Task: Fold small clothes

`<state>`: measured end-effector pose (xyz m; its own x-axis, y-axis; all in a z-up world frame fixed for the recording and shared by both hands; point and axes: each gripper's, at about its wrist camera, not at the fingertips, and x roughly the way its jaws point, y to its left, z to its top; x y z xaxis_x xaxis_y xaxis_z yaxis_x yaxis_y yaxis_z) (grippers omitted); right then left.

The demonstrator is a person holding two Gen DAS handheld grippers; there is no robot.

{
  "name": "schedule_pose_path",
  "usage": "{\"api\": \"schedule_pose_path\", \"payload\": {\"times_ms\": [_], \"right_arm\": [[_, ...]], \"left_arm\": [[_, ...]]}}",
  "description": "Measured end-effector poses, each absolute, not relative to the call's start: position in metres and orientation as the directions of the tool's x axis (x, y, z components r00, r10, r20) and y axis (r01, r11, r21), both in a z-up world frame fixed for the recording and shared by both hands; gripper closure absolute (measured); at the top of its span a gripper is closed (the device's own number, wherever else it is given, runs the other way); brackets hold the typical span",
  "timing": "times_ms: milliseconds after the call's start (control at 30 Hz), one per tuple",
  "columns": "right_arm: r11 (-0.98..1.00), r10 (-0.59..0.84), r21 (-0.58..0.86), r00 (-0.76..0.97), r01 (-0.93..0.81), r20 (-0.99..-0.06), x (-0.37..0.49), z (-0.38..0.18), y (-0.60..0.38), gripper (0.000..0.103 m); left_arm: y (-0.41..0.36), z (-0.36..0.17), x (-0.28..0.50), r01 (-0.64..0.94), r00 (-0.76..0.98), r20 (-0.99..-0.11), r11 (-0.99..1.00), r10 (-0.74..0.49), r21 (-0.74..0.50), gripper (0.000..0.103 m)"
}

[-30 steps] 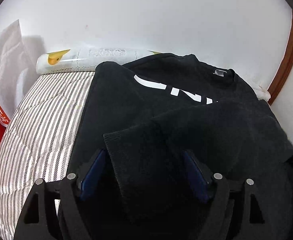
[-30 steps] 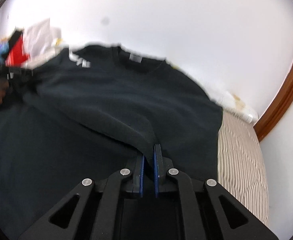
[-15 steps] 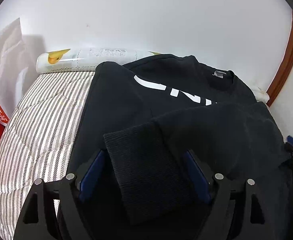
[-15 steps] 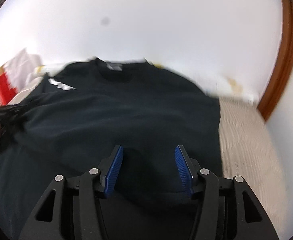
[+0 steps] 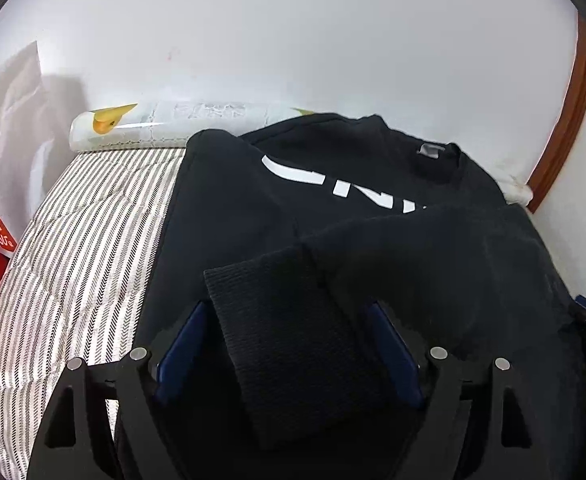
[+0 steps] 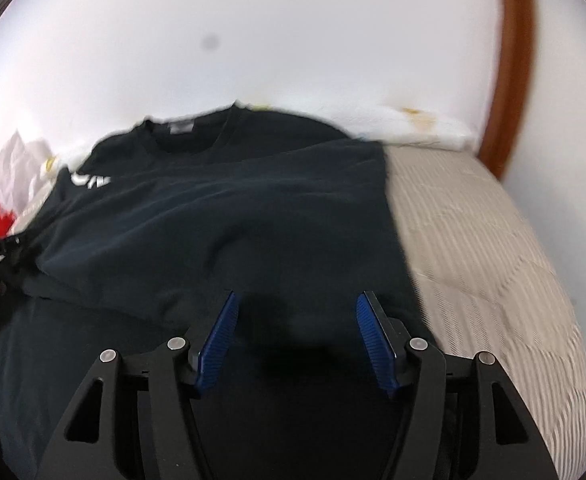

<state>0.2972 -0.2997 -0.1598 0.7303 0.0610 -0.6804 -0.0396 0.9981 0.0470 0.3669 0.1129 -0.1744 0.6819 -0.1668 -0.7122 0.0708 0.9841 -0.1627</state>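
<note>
The sweatshirt (image 5: 333, 208) is lying flat on the bed (image 5: 85, 240), its cuff (image 5: 293, 340) running lengthwise between the spread pads of the left hand-held gripper (image 5: 289, 344), so that hand is nearer. The right hand-held gripper (image 6: 297, 336) is opening over the body cloth, pinching nothing. A white wall is rising just beyond the collar.

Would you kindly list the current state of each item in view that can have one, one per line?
Black sweatshirt: lying flat on the striped bed cover, one sleeve folded across its front.
Ribbed cuff: lying loose between the left gripper's pads.
Left gripper: open wide around the cuff.
Right gripper: jaws opening, above the sweatshirt, nothing held.
</note>
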Motion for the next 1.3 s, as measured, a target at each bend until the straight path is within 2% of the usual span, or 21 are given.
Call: {"api": "schedule_pose_path", "payload": {"times_ms": [167, 300, 500, 767, 900, 1033, 1200, 1300], "right_arm": [[0.999, -0.006, 0.035, 0.755, 0.039, -0.656, 0.254, -0.139, -0.329, 0.043], [0.995, -0.034, 0.049, 0.764, 0.086, -0.645, 0.221, -0.126, -0.354, 0.043], [0.992, 0.026, 0.109, 0.728, 0.067, -0.686, 0.178, -0.136, -0.381, 0.043], [0.984, 0.077, 0.162, 0.654, 0.07, -0.753, 0.122, -0.171, -0.387, 0.043], [0.987, 0.076, 0.15, 0.661, 0.057, -0.747, 0.09, -0.177, -0.382, 0.043], [0.989, 0.078, 0.143, 0.683, 0.04, -0.726, 0.06, -0.178, -0.378, 0.043], [0.995, 0.063, 0.097, 0.673, 0.013, -0.737, 0.039, -0.189, -0.367, 0.043], [0.997, 0.038, 0.076, 0.683, 0.026, -0.73, 0.033, -0.196, -0.363, 0.043]], "left_arm": [[0.11, -0.163, 0.35, 0.062, 0.707, -0.696, 0.991, -0.128, -0.119, 0.026], [0.11, -0.15, 0.321, 0.053, 0.713, -0.69, 0.99, -0.127, -0.128, 0.028], [0.124, -0.138, 0.244, 0.059, 0.714, -0.698, 0.998, -0.055, -0.018, 0.028], [0.156, -0.151, 0.139, 0.04, 0.664, -0.737, 0.99, -0.13, -0.139, 0.028], [0.158, -0.166, 0.097, 0.038, 0.64, -0.746, 0.977, -0.185, -0.21, 0.028], [0.165, -0.184, 0.062, 0.01, 0.625, -0.732, 0.941, -0.271, -0.339, 0.028], [0.154, -0.186, 0.049, 0.02, 0.652, -0.716, 0.95, -0.25, -0.313, 0.028], [0.144, -0.187, 0.049, 0.02, 0.652, -0.732, 0.969, -0.198, -0.244, 0.028]]}}
